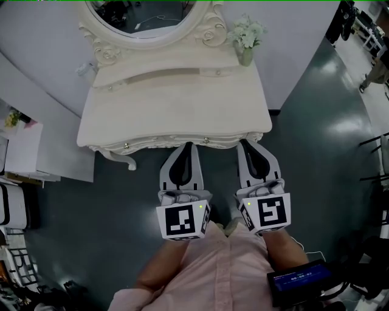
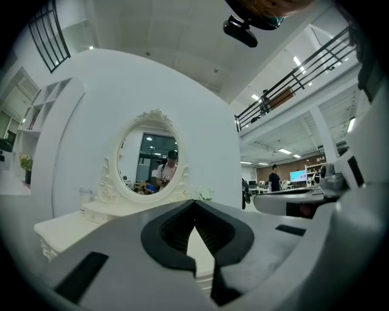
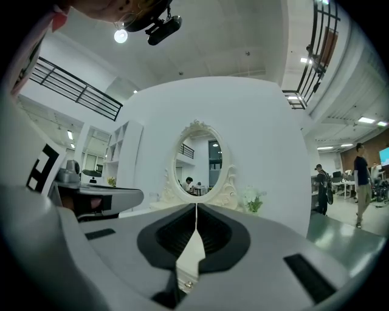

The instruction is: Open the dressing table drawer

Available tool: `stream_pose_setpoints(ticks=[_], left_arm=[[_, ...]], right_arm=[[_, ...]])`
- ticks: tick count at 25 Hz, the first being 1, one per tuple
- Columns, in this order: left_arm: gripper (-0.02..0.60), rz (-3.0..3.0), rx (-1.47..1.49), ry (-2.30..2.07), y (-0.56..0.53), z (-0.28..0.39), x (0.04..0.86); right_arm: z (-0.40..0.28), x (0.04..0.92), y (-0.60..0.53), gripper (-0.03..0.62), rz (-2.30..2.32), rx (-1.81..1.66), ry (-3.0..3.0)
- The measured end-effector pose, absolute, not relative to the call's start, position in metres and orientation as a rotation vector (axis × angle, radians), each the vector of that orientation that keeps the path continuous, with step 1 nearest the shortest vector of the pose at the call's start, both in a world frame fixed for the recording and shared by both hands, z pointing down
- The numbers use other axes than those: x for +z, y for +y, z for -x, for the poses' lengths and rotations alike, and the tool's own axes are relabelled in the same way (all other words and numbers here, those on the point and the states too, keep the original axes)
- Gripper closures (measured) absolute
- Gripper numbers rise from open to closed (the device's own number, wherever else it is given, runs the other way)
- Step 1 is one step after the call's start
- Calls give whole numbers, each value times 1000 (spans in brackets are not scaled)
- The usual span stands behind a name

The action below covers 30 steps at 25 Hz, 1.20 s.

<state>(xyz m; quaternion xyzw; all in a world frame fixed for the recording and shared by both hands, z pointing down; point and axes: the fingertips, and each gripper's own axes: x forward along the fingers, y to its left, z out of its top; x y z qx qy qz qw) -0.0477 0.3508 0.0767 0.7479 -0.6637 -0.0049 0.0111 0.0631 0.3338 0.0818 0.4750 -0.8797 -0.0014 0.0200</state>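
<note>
The left tongs (image 1: 187, 146) and the right tongs (image 1: 244, 143) are both pinched narrow, tips together, and hold nothing. They lie level and side by side, a little apart. They point away from the person at the near front of the white desk (image 1: 176, 109), with their tips at its scalloped near edge. Whether they touch it I cannot tell.

The desk stands against a curved white wall on a dark floor (image 1: 316, 121). The oval mirror (image 1: 146, 15) rises at its far side. The drawer (image 1: 164, 143) sits under the top along the near front and looks pushed in; nothing inside it shows. At the far right corner a small vase (image 1: 245, 56) holds white flowers (image 1: 247, 31). Two small knobs (image 1: 206, 140) dot the drawer front.

Only the head view shows the marker cubes (image 1: 182, 220) and the person's pink shirt (image 1: 225, 267). The gripper views show the mirror upright with people reflected in it, and a hall with railings. Only the right gripper view catches a metal knob low in the slit between its jaws.
</note>
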Motion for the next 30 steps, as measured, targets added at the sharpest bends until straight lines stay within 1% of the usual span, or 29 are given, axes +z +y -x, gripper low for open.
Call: stream_pose_setpoints(ticks=[12,30], left_arm=[[560,-2349,64,-1995,305,29,99],[560,-2314,235,-2008,175,11,113]], right_arm=[[-82,98,290,574,-1532,61,-2688],[-100,122,149,574,-1506,204,-2708]])
